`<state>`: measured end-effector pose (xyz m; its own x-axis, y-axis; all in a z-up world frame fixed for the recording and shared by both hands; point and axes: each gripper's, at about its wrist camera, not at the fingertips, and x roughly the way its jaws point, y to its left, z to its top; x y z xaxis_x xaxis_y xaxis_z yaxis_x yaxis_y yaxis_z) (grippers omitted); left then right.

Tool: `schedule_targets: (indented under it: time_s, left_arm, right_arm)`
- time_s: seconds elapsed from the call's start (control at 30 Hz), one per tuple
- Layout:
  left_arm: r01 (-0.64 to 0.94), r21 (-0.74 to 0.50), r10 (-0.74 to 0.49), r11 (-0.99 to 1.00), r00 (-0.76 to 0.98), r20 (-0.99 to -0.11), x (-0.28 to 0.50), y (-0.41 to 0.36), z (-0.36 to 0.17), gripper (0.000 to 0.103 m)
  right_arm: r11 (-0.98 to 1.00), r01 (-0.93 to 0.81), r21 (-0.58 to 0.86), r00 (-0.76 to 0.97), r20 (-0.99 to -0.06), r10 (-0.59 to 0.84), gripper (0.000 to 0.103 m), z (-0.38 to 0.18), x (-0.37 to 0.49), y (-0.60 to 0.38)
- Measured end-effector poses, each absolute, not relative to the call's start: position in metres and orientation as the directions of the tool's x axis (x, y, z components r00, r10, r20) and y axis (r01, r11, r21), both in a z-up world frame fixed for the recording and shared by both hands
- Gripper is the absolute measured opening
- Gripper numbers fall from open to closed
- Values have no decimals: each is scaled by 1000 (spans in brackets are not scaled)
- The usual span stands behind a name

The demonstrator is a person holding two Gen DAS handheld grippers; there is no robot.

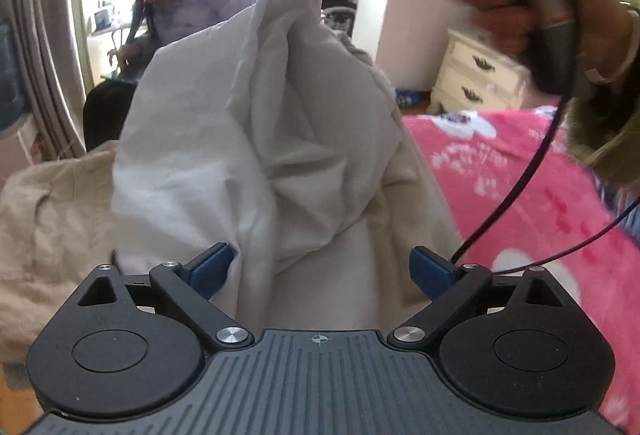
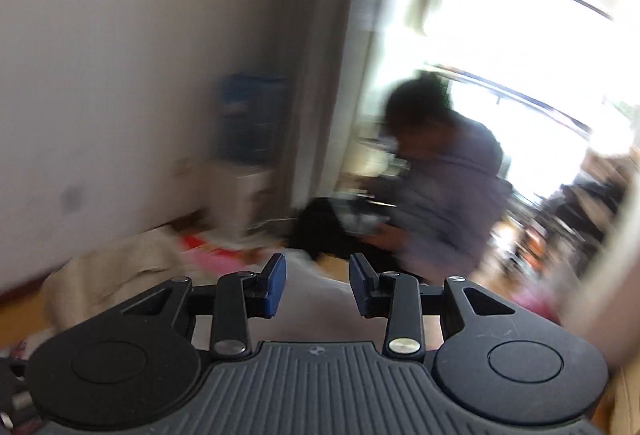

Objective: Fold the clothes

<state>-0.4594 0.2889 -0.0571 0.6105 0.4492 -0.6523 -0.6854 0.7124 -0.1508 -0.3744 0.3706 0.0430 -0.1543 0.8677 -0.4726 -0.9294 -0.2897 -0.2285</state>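
Pale garment [image 1: 256,139] between spread left tool [image 1: 320,271]

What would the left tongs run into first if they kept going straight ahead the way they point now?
Most likely the bunched white garment, which rises right ahead of the open left tongs; it already lies between the blue pads, though depth is hard to judge.

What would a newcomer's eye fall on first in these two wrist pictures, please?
First, the pale grey garment, heaped up tall in the middle of the left wrist view, just beyond the open left gripper. To its right lies a bright pink bedspread. In the blurred right wrist view, a person in a lilac jacket stands against the glaring window, beyond the open right gripper.
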Motion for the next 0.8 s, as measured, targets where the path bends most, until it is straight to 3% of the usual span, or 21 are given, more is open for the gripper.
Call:
schedule_targets:
  time_s: [0.1,0.2,0.23,0.33,0.5,0.6,0.7,0.8]
  left_arm:
    - [-653,-202,409,730,655,-636,-454,284,-56,94]
    - [-639,-191,397,745,655,-643,-446,280,-62,94]
    - [-632,-191,391,751,659,-643,-445,278,-64,94]
    - [-625,-177,405,760,669,-623,-452,274,-58,94]
    - [-658,-125,496,743,666,-557,-482,269,-34,95]
    - [-700,-32,588,714,624,-515,-508,278,-23,99]
    - [-694,38,586,719,575,-571,-520,296,-34,100]
    - [-695,17,539,718,541,-646,-526,319,-56,98]
  right_arm:
    - [-367,-870,-331,-146,-537,831,38,13,-400,385]
    - [-280,-864,-417,-17,-532,847,37,-9,-373,385]
    - [-239,-893,-381,-2,-528,849,24,-9,-353,383]
    - [-142,-959,-246,2,-504,864,23,-4,-303,374]
    - [-79,-988,-129,-8,-471,882,29,12,-286,365]
    - [-79,-995,-65,-37,-483,875,42,16,-280,366]
    - [-77,-997,32,-83,-489,869,55,26,-270,360]
    - [-60,-997,50,-77,-507,858,56,28,-264,363]
